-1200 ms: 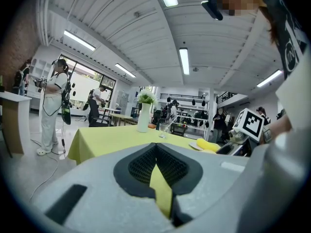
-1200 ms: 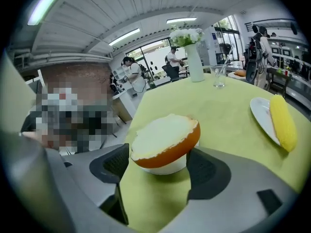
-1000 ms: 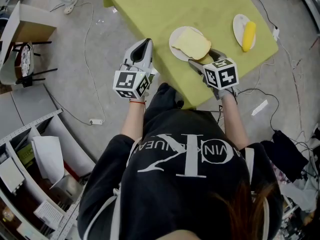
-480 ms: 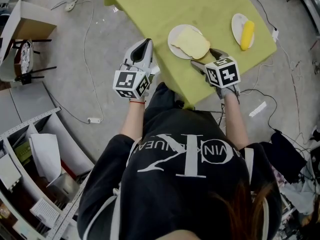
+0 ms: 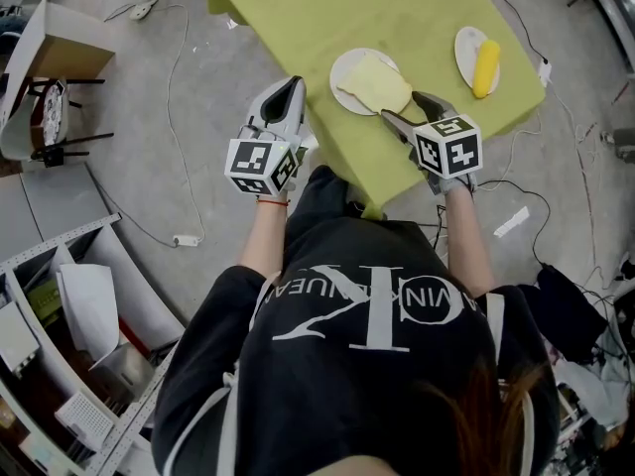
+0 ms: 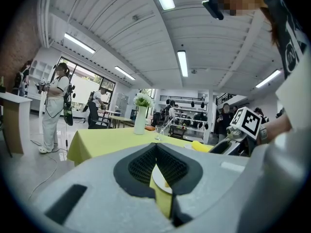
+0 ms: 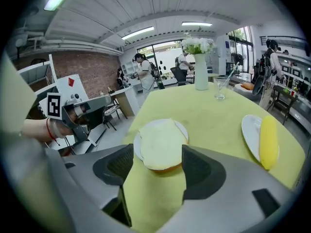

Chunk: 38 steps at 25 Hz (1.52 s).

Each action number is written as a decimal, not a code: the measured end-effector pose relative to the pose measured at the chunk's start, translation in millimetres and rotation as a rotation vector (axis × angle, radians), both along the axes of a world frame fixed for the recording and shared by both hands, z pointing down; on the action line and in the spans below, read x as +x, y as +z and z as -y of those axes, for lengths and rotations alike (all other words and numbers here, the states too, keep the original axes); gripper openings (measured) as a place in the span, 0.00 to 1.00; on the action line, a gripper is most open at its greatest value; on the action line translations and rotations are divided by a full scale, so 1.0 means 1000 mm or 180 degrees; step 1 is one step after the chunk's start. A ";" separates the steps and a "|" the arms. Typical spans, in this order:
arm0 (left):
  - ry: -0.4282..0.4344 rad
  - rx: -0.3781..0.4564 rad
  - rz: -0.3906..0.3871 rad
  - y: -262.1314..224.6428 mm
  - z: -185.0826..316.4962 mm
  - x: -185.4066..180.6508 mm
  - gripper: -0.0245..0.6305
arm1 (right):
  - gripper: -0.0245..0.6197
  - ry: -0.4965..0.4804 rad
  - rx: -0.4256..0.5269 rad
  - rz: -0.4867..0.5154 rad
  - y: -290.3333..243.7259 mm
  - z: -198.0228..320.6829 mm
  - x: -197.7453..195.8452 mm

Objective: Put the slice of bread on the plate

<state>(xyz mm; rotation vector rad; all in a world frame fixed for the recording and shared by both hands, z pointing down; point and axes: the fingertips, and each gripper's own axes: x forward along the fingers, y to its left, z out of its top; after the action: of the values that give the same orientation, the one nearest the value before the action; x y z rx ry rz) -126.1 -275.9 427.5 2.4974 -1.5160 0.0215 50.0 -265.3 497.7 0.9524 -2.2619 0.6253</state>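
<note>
A pale slice of bread (image 5: 375, 84) (image 7: 162, 144) lies on a white plate (image 5: 344, 70) (image 7: 137, 147) near the front of the yellow-green table (image 5: 298, 13), and it overhangs the plate's near rim. My right gripper (image 5: 402, 107) (image 7: 158, 168) hovers just short of the bread. Its jaws are spread and closing, and no pad touches the bread. My left gripper (image 5: 288, 89) (image 6: 156, 147) is held off the table's left edge, above the floor. Its pads meet at the tip with nothing in them.
A second white plate (image 5: 464, 43) (image 7: 250, 132) with a yellow corn cob (image 5: 484, 65) (image 7: 268, 142) sits to the right. A flower vase (image 7: 200, 69) and a glass (image 7: 221, 87) stand farther back. Cables trail on the floor, and people stand in the room beyond.
My right gripper has drawn back and up from the bread, whose near edge lay between its jaws. The bread stays on the plate. My left gripper has not moved.
</note>
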 end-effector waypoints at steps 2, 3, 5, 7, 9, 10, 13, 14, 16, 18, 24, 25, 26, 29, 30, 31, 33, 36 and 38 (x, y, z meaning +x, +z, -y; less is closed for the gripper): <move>0.0007 0.0013 0.0007 -0.001 0.000 0.002 0.05 | 0.45 0.0027 0.0126 0.0015 -0.006 0.004 0.003; 0.0011 0.0019 0.0010 -0.002 0.000 0.003 0.05 | 0.40 0.0043 0.0192 0.0020 -0.010 0.005 0.005; 0.0018 0.0029 0.0016 -0.004 0.000 0.004 0.05 | 0.33 0.0065 0.0307 0.0042 -0.017 0.007 0.008; 0.0022 0.0046 0.0018 -0.008 -0.002 0.004 0.05 | 0.28 0.0076 0.0410 0.0094 -0.025 0.008 0.008; 0.0024 0.0067 0.0022 -0.011 -0.003 0.003 0.05 | 0.22 0.0104 0.0524 0.0158 -0.034 0.008 0.009; 0.0023 0.0078 0.0023 -0.013 -0.003 0.003 0.05 | 0.19 0.0126 0.0583 0.0190 -0.039 0.009 0.009; 0.0015 0.0112 0.0024 -0.019 -0.003 0.002 0.05 | 0.08 0.0222 0.0775 0.0282 -0.051 0.012 0.015; 0.0011 0.0123 0.0026 -0.020 -0.003 0.002 0.05 | 0.04 0.0261 0.0831 0.0320 -0.055 0.013 0.016; -0.0001 0.0138 0.0029 -0.023 -0.005 0.001 0.05 | 0.04 0.0319 0.0910 0.0409 -0.063 0.013 0.019; -0.0013 0.0147 0.0028 -0.026 -0.006 0.000 0.05 | 0.04 0.0355 0.0973 0.0485 -0.071 0.013 0.022; -0.0034 0.0206 0.0015 -0.036 -0.003 0.001 0.05 | 0.04 0.0359 0.1178 0.0665 -0.091 0.018 0.026; -0.0040 0.0216 -0.0002 -0.039 -0.002 0.000 0.05 | 0.04 0.0348 0.1223 0.0682 -0.094 0.018 0.027; -0.0048 0.0227 -0.0024 -0.041 -0.002 0.000 0.05 | 0.04 0.0339 0.1274 0.0697 -0.098 0.017 0.027; -0.0073 0.0265 -0.0051 -0.047 -0.002 -0.002 0.05 | 0.04 0.0333 0.1437 0.0756 -0.109 0.017 0.029; -0.0083 0.0277 -0.0048 -0.049 -0.001 -0.003 0.05 | 0.04 0.0338 0.1489 0.0779 -0.113 0.018 0.030; -0.0093 0.0288 -0.0045 -0.050 0.000 -0.004 0.05 | 0.04 0.0346 0.1537 0.0802 -0.117 0.019 0.031; -0.0112 0.0309 -0.0050 -0.053 0.001 -0.006 0.05 | 0.04 0.0371 0.1607 0.0854 -0.123 0.021 0.033; -0.0131 0.0345 -0.0067 -0.059 0.002 -0.006 0.05 | 0.04 0.0430 0.1680 0.0964 -0.133 0.023 0.039; -0.0137 0.0384 -0.0057 -0.065 0.002 -0.006 0.05 | 0.04 0.0449 0.1750 0.1027 -0.141 0.023 0.041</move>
<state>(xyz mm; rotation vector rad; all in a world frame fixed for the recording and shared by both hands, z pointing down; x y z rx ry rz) -132.0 -277.7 362.9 2.5484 -1.6084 -0.1020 91.2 -288.4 357.2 1.3591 -2.7441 0.2168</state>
